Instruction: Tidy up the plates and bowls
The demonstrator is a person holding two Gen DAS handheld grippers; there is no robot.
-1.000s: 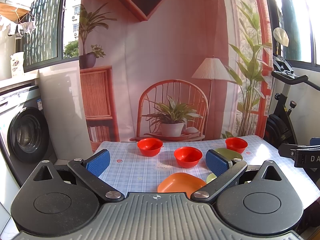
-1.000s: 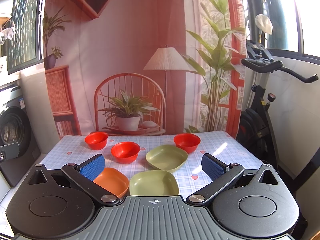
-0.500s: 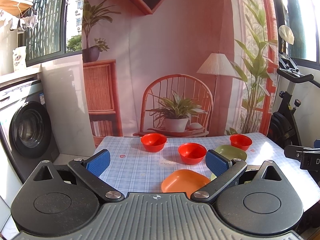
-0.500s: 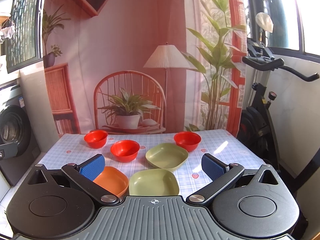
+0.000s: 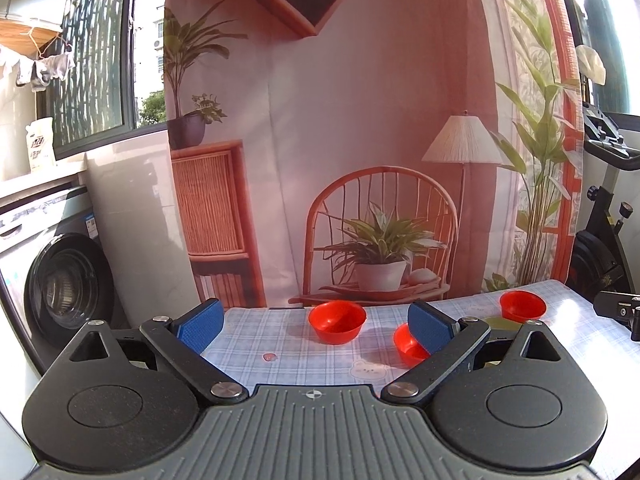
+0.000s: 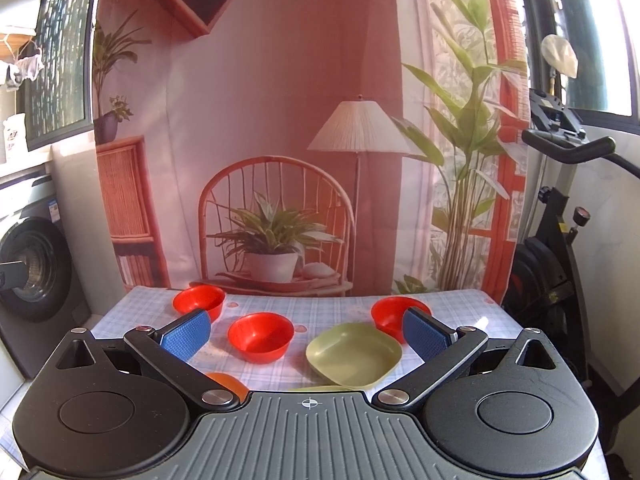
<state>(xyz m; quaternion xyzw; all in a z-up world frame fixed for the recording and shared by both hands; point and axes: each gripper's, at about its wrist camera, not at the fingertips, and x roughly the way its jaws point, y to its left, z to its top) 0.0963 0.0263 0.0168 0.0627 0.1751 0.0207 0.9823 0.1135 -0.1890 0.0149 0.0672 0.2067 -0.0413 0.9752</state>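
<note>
Three red bowls stand on the checked tablecloth (image 6: 320, 308): a left one (image 6: 199, 299), a middle one (image 6: 260, 336) and a right one (image 6: 394, 312). A green plate (image 6: 354, 354) lies in front of the right bowl. Only slivers of a second green plate (image 6: 320, 388) and an orange plate (image 6: 224, 382) show above the gripper body. My right gripper (image 6: 306, 332) is open and empty above the near table. In the left wrist view my left gripper (image 5: 316, 324) is open and empty; the left bowl (image 5: 337, 321), middle bowl (image 5: 408, 346) and right bowl (image 5: 522, 305) show.
A printed backdrop (image 6: 280, 140) hangs behind the table. A washing machine (image 5: 60, 280) stands to the left. An exercise bike (image 6: 560, 240) stands to the right. The other gripper's tip (image 5: 618, 310) shows at the right edge of the left wrist view.
Both views have tilted upward and moved closer to the table. The near orange and green plates have slipped mostly out of sight below the gripper bodies. Both grippers stay open.
</note>
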